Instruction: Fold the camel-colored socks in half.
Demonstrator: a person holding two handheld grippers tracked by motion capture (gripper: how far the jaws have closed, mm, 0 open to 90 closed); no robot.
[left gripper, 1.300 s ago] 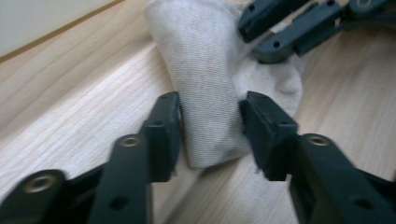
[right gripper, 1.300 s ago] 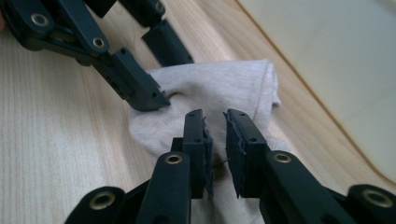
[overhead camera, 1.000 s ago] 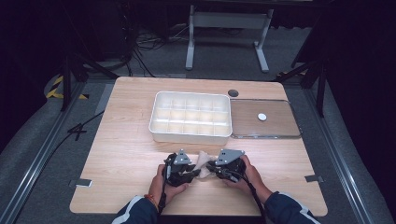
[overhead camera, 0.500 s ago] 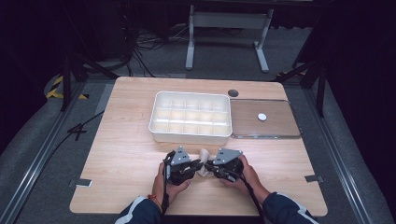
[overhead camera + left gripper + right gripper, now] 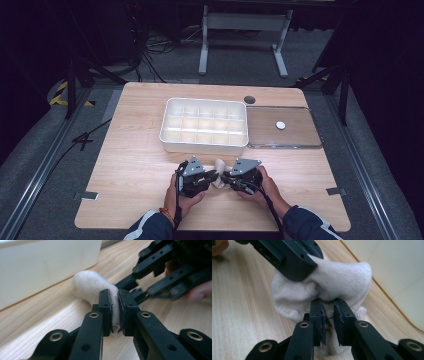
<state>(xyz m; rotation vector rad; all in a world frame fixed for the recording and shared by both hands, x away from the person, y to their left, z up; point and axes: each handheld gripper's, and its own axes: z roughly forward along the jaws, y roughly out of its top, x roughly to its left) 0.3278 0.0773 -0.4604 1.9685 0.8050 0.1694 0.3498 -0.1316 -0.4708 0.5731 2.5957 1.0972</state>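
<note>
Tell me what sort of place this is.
Probably a lab or studio set up for recording handling tasks, not a home: a lone wooden table on grey floor, dark surroundings with loose cables behind, and a person working hand-held grippers, left gripper and right gripper.

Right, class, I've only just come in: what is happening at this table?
A person holds a gripper in each hand and works a white sock at the near middle of the wooden table. The left gripper and the right gripper are both clamped on the sock from opposite sides. Behind them sits a white divided tray, its clear lid lying beside it.
</note>
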